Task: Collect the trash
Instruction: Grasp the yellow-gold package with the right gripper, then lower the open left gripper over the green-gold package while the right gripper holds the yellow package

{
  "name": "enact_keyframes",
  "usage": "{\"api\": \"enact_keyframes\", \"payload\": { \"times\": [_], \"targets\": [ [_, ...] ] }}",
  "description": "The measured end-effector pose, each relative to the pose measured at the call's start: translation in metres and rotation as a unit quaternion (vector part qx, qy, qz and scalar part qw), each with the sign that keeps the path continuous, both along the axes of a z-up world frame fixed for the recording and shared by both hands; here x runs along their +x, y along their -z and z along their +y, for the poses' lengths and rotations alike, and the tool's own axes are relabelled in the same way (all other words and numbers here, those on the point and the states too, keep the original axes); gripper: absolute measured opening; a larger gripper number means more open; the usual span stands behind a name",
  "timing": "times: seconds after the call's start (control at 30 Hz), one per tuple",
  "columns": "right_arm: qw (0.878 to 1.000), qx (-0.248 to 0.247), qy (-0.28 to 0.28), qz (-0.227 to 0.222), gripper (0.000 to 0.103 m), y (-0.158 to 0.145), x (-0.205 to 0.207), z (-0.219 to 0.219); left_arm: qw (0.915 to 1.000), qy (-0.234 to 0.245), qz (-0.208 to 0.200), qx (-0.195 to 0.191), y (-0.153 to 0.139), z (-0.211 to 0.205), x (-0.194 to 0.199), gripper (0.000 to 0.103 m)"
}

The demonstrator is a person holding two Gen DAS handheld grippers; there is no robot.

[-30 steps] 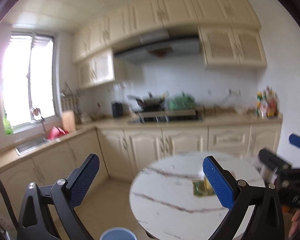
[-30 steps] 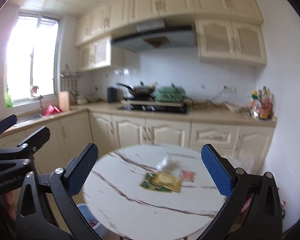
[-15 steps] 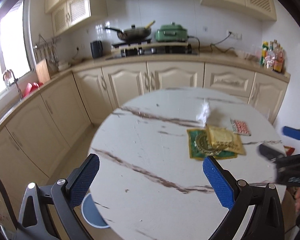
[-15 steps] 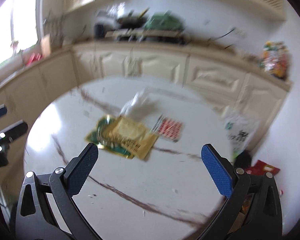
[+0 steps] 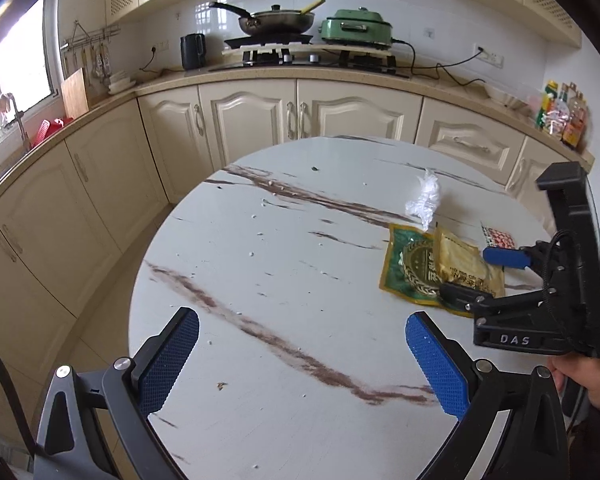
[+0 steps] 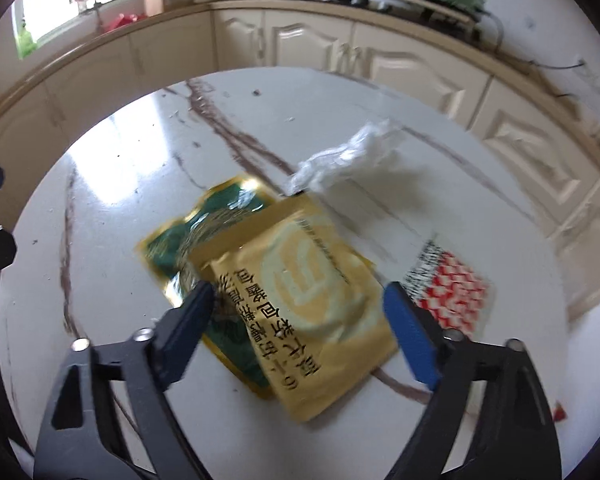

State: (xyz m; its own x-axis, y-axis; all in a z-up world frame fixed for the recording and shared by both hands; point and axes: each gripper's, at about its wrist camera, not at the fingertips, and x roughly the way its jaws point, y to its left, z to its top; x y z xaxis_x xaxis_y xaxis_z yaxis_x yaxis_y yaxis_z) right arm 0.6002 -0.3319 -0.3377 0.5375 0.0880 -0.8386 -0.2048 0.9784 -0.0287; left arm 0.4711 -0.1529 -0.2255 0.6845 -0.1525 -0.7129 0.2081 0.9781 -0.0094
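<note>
On the round white desk (image 5: 284, 280) with brown marble veining, 4 pieces of trash lie grouped toward the right side. A glossy yellow foil pouch (image 6: 312, 300) with printed characters lies flat and overlaps a shiny green-and-gold foil packet (image 6: 204, 220) beneath it on the left. Just beyond them sits a crumpled clear plastic wrapper (image 6: 348, 156), puffed and wrinkled, touching the yellow pouch's far corner. To the right, apart from the pouches, lies a small flat red-and-white patterned sachet (image 6: 452, 284).

The right gripper (image 6: 298, 312) is low over the yellow pouch, its blue textured jaws spread wide, 1 on each side of the pouch and gripping nothing; whether the tips touch the foil cannot be told. From the left wrist view it (image 5: 476, 276) comes in from the right edge, black-framed.

The left gripper (image 5: 300, 364) is over the near, bare part of the desk, well apart from the trash, jaws wide apart and empty. Small pale crumbs dot the smooth surface.
</note>
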Motion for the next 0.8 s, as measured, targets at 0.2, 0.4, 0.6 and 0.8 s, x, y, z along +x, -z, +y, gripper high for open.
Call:
{"api": "enact_keyframes", "payload": {
  "times": [0.2,0.4,0.6,0.8],
  "targets": [
    [0.999,0.031,0.006,-0.015,0.055,-0.005,-0.006,-0.008,0.9999,0.007,0.01,0.003,0.012,-0.013,0.007,0.102],
    [0.994,0.099,0.028,-0.03,0.045,-0.012,-0.008,-0.028,0.9998,0.012,0.014,0.001,0.015,-0.02,0.011,0.102],
    [0.989,0.126,0.045,-0.058,0.015,-0.028,-0.02,-0.039,0.9992,0.029,0.027,0.006,0.018,-0.036,0.022,0.102],
    [0.981,0.161,0.068,-0.088,0.013,-0.038,-0.034,-0.063,0.9982,0.05,0.033,0.008,0.02,-0.055,0.033,0.102]
  ]
}}
